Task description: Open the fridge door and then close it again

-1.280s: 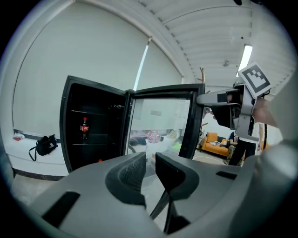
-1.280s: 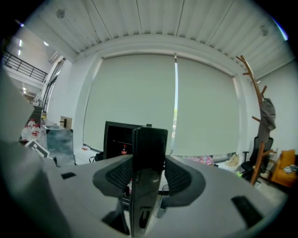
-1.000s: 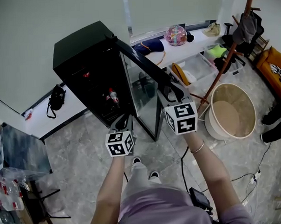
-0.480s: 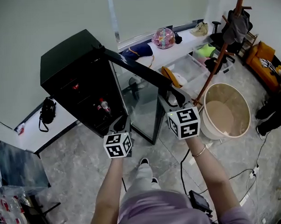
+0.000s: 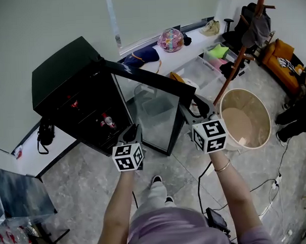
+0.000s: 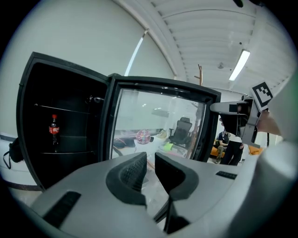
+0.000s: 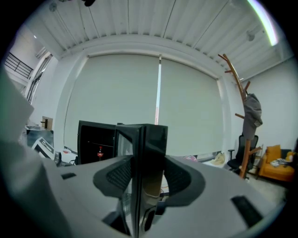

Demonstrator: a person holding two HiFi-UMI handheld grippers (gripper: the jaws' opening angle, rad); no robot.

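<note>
Fridge (image 5: pixel 65 82): black, stands on the grey tiled floor (image 5: pixel 85 182) against the pale wall, beside a white window ledge (image 5: pixel 195 39). Its interior is dark, with shelves visible. Fridge door (image 5: pixel 152 114): glass pane in a black frame, hinged at the fridge's right front corner and swung well out toward the person, standing about half open.

Round beige tub (image 5: pixel 245 120) sits on the floor right of the door. A wooden coat stand (image 5: pixel 235 65) with dark clothes rises behind it. A clear storage box (image 5: pixel 199 69) is on the floor under the ledge, and a pink patterned bag (image 5: pixel 170 40) is on the ledge. A black bag (image 5: pixel 44 134) lies left of the fridge.

Right tongs (image 5: pixel 193 108): clenched on the door's free vertical edge, one pad on each side of the black frame. Left tongs (image 5: pixel 133 131): released and empty, pads only narrowly apart, held low in front of the open fridge near the door's bottom, touching nothing.

Cola bottle (image 5: pixel 107 121): small, red cap and label, upright on a shelf inside the fridge.
</note>
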